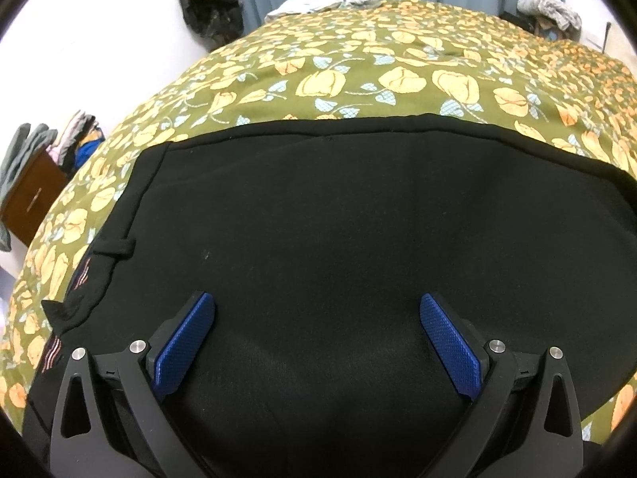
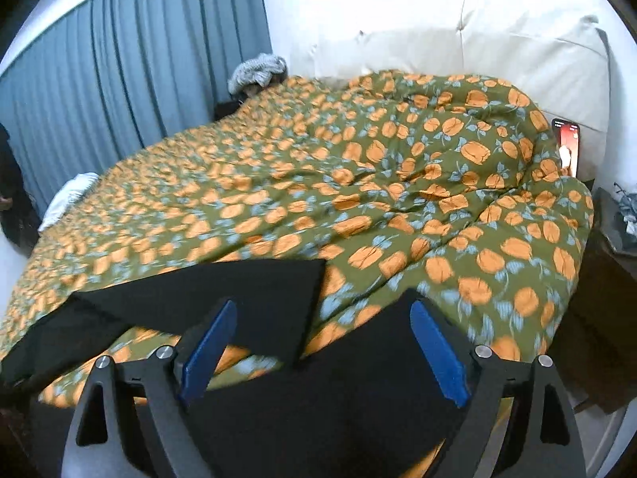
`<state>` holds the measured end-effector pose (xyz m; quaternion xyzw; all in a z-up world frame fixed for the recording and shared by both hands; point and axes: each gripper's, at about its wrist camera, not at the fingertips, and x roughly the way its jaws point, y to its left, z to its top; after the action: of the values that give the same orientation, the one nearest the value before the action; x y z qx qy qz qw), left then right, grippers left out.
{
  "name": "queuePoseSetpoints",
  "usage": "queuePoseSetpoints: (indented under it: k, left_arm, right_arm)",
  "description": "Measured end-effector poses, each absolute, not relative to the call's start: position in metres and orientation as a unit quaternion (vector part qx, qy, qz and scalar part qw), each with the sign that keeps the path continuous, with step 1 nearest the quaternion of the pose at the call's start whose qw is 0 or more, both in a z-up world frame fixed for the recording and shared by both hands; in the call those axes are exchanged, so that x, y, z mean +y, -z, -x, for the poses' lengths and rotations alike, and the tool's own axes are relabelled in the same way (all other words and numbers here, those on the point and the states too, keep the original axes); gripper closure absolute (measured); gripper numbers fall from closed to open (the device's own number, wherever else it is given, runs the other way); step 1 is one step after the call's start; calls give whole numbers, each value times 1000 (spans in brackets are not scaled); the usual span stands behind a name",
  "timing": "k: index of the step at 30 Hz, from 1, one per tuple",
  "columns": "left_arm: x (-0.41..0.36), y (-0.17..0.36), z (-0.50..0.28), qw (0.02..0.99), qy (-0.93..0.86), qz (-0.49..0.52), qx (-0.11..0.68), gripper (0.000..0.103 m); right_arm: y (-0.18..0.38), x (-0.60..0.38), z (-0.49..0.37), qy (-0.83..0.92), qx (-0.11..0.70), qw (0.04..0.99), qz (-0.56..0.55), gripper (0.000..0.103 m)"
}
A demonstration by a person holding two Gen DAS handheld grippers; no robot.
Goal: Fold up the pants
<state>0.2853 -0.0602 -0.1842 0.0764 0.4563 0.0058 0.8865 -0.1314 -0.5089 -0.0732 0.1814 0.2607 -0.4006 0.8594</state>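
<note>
Pants (image 1: 338, 239) flat on bed (image 1: 398, 79), one fold apparently made; hem corner at 10 o'clock in right view. Left gripper (image 1: 318, 342) and right gripper (image 2: 322, 342) spread, empty. Further folds judged pending.

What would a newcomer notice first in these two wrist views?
The black pants lie spread across the near part of the bed, filling most of the left wrist view. Under them the olive bedspread with its orange flowers covers the whole bed up to the blue curtain. Both tools stand open above the dark cloth: the left tool and the right tool, each with blue pads and nothing between them.
</note>
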Motion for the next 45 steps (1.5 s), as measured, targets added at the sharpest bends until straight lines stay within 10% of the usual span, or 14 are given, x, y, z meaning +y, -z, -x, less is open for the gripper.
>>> queuePoseSetpoints:
  k: [34, 45]
  left_arm:
    - [-47, 114, -158, 897, 88, -48, 431, 1]
    - [-44, 125, -144, 890, 89, -71, 441, 1]
  right_arm:
    - [82, -484, 151, 349, 196, 885, -236, 9]
    - [165, -529, 57, 223, 238, 841, -433, 13]
